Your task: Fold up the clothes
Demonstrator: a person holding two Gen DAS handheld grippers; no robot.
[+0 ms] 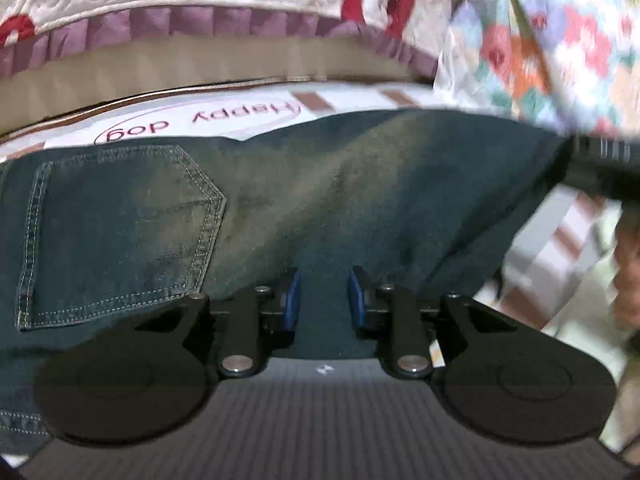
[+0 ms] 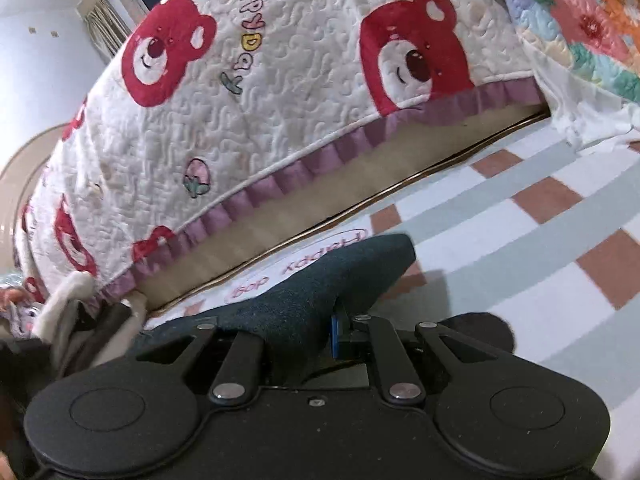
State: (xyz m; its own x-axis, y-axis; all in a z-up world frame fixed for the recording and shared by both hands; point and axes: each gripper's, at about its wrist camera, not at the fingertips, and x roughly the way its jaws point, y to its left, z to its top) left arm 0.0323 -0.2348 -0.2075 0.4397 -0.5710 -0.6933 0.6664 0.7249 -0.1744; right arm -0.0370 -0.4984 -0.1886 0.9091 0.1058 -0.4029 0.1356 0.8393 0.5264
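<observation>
The jeans [image 1: 320, 200] are seen spread on a checked sheet [image 2: 540, 240], which carries a "Happy dog" print and ends at the foot of a bear-print quilt [image 2: 280, 80]. In the left wrist view the denim fills the field directly ahead of and beneath the left gripper [image 1: 323, 300]; its blue pads [image 1: 291, 300] stand apart with flat cloth showing in the gap, so this gripper is judged to be parted and holding nothing. A back pocket [image 1: 120, 236] is noted to the left of that gripper, with the cloth running across the view from left to right, so the long axis is taken to lie crosswise to the left fingers rather than along them. In the right wrist view a lifted fold of denim [image 2: 328, 280] rises from between the fingers of the right gripper [image 2: 320, 336]; one blue pad [image 2: 336, 336] is pressed against it and the other is hidden by cloth, so this gripper is judged to be clamped on an edge of the jeans. The right gripper is thus on the cloth at one end, and the left hovers over the seat part. Which end is held, leg or waist, cannot be told. The denim is dark blue-green, faded to a dull tan down the middle, with pale contrast stitching. A floral cloth [image 1: 560, 40] lies at the upper right, blurred.
</observation>
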